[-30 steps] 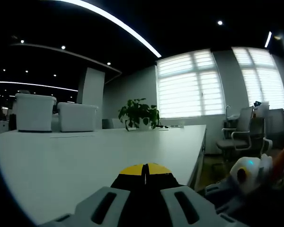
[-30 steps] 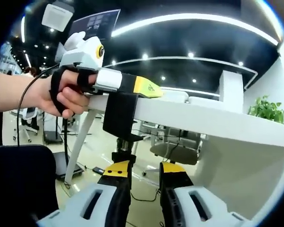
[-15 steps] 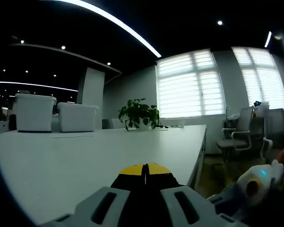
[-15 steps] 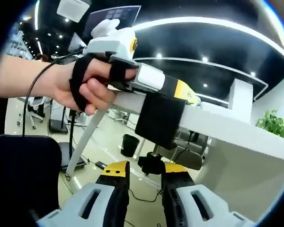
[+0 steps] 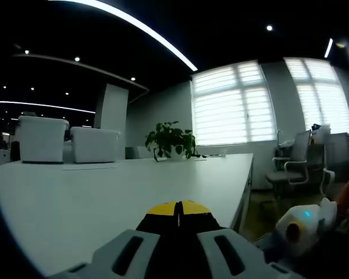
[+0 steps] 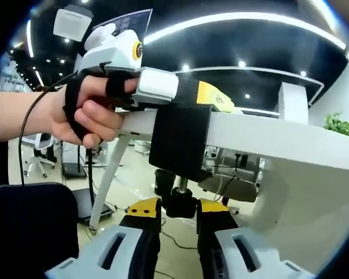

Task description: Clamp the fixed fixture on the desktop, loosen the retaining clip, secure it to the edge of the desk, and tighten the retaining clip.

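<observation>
White bench (image 6: 291,145) carries one black clamp fixture (image 6: 179,141); left gripper (image 6: 212,97) is closed on its top, right gripper (image 6: 179,207) pinches one knob (image 6: 180,203) at six o'clock.

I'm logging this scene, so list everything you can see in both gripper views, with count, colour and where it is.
desk: one, white, under both grippers.
clamp fixture: one, black, on the desk edge.
screw knob: one, black, under the fixture, between the right gripper's jaws.
potted plant: one, green, far end of desk.
white bins: two, far left of desk.
office chairs: grey, by the blinds.
left gripper: yellow-tipped, shut, on the desk.
right gripper: yellow-tipped, around the knob.
hand: one, holding the left gripper.
</observation>
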